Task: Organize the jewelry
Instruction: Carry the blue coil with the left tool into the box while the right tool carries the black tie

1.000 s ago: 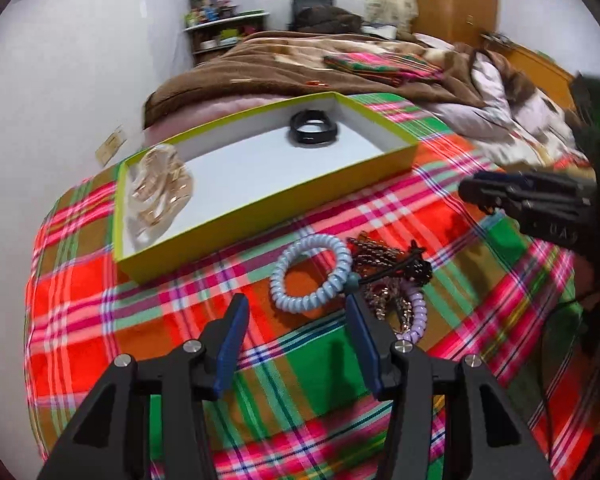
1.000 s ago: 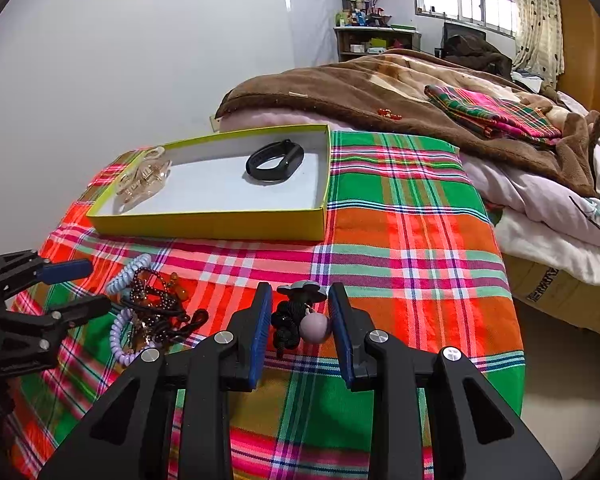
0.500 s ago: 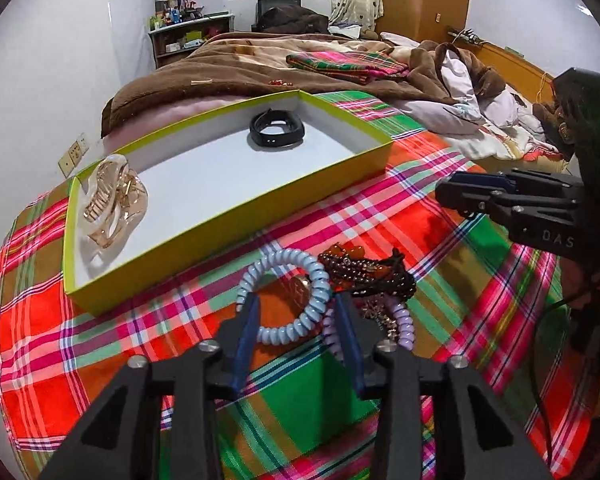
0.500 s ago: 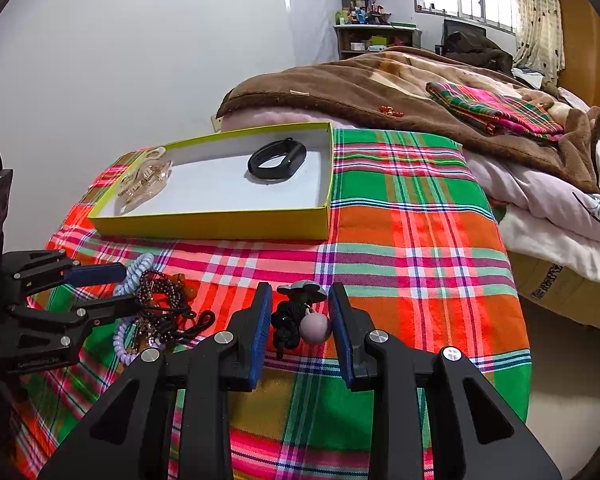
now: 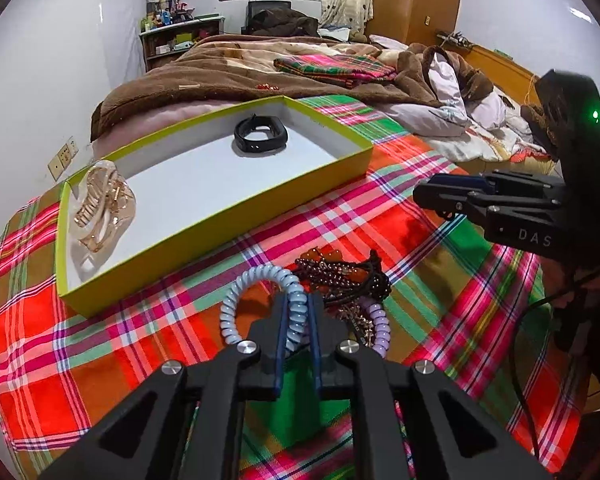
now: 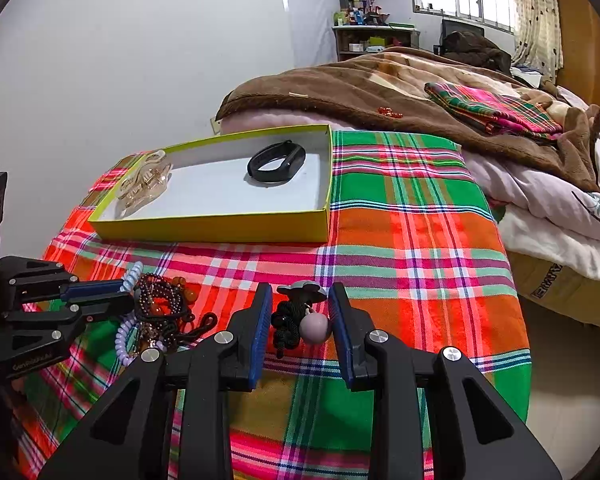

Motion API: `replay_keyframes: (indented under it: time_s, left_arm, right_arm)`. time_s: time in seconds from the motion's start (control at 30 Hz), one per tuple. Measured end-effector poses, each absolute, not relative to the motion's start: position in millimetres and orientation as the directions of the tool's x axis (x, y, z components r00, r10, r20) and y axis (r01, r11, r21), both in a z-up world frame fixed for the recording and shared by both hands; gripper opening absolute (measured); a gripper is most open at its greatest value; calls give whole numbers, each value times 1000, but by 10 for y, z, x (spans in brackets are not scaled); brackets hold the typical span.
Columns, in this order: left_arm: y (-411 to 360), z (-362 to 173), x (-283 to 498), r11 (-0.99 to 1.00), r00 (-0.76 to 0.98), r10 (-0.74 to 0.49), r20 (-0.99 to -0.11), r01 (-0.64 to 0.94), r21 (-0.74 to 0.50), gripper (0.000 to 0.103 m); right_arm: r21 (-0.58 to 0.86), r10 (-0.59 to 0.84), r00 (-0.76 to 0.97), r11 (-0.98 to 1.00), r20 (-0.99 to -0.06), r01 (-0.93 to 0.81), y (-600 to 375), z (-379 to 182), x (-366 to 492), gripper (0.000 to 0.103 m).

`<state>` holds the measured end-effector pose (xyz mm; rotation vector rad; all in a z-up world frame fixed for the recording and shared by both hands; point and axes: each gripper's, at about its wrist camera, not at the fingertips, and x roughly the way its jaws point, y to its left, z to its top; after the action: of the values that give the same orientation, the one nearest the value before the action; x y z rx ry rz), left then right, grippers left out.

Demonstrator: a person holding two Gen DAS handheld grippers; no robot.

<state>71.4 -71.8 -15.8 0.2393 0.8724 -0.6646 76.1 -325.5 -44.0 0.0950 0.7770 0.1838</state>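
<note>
1. Left gripper (image 5: 298,320) sat low over the cloth, jaws pinched nearly together on the pale blue coil band (image 5: 260,284), blue pads pressing it from both sides.
2. Seen from the right wrist view, same gripper (image 6: 120,294) came in from the left edge, fingers stacked one above the other, so basically rolled on its side.
3. Right gripper (image 6: 300,320) was level, jaws parted, straddling the black cord charm (image 6: 300,316) without clearly touching it.
4. From the left wrist view, right gripper (image 5: 432,198) poked in from the right side, tips pointing left, well apart from the left one.
</note>
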Motion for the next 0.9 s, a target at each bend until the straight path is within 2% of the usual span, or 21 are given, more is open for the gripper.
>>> replay_keyframes:
  time_s: [0.5, 0.9]
  left_arm:
    - [-453, 6, 680, 820, 498, -464, -733, 554, -142, 10]
    - [-310, 293, 732, 852, 576, -429, -696, 514, -99, 10]
  right_arm:
    - [151, 200, 729, 980, -655, -133, -3212, -255, 690, 30]
    - [125, 218, 760, 976, -613, -179, -3067, 54, 772, 30]
